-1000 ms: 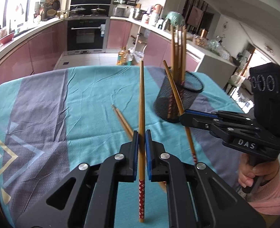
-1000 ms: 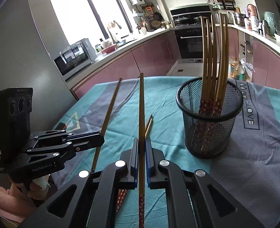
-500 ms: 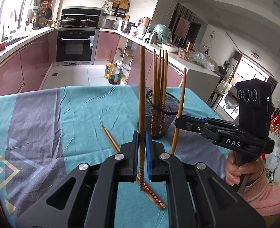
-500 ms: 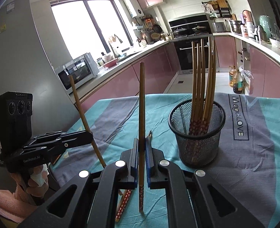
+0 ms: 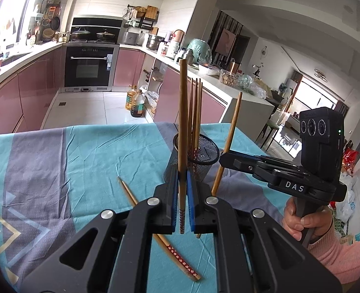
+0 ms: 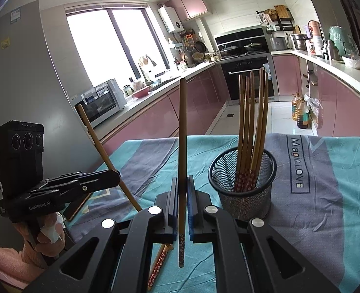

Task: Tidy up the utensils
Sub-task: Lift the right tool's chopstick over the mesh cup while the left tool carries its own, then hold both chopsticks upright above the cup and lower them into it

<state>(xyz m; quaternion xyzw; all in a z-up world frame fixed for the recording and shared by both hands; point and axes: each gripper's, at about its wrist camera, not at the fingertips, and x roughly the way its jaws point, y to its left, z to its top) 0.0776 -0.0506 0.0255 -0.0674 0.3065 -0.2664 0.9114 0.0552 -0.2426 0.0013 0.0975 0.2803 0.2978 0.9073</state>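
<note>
Left wrist view: we clamp one chopstick (image 5: 182, 131) upright in the left gripper (image 5: 182, 205), the right gripper (image 6: 182, 207) clamps another (tips up for dropping in), with the mesh cup (image 5: 205, 152) at 1 o'clock and a spare chopstick (image 5: 155, 229) lying on the tablecloth (image 5: 82, 156).

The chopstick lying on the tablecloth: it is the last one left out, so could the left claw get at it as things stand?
Probably not yet: the left claw is shut on an upright chopstick. The loose chopstick lies unobstructed below it.
</note>
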